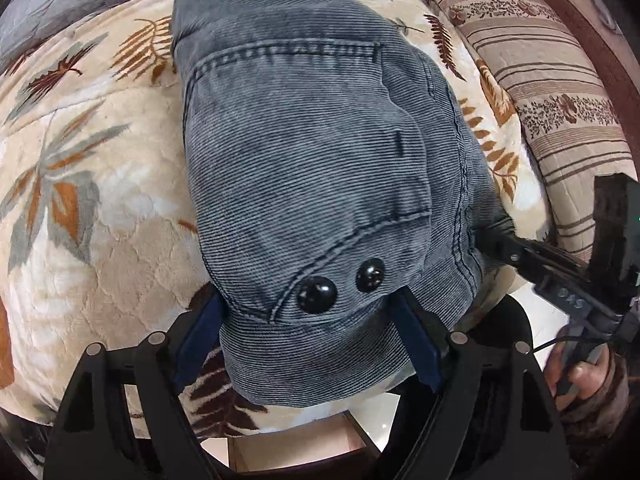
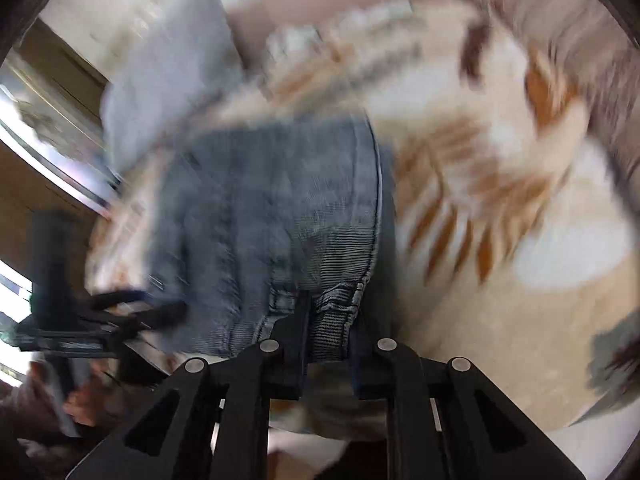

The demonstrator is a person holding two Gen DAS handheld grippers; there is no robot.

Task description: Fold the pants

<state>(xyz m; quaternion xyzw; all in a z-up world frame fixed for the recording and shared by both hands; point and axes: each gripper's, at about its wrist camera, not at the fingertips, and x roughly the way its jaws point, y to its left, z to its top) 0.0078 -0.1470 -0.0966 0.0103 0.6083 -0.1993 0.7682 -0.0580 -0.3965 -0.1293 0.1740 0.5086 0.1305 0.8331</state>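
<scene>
Pants (image 1: 320, 184) lie on leaf-patterned blanket (image 1: 92, 216) beside striped pillow (image 1: 560, 92).

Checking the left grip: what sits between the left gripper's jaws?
The pants, their waist end with two black buttons, seen in the left wrist view.

One pair of grey-blue corduroy pants (image 1: 312, 168), two black buttons (image 1: 316, 294), two claws: left claw (image 1: 308, 344), right claw (image 2: 326, 344), one striped pillow (image 1: 540, 80).

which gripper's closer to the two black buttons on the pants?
Left. The left gripper straddles the pants edge with the buttons just ahead of its open fingers. The right gripper pinches the side seam, further from them.
</scene>
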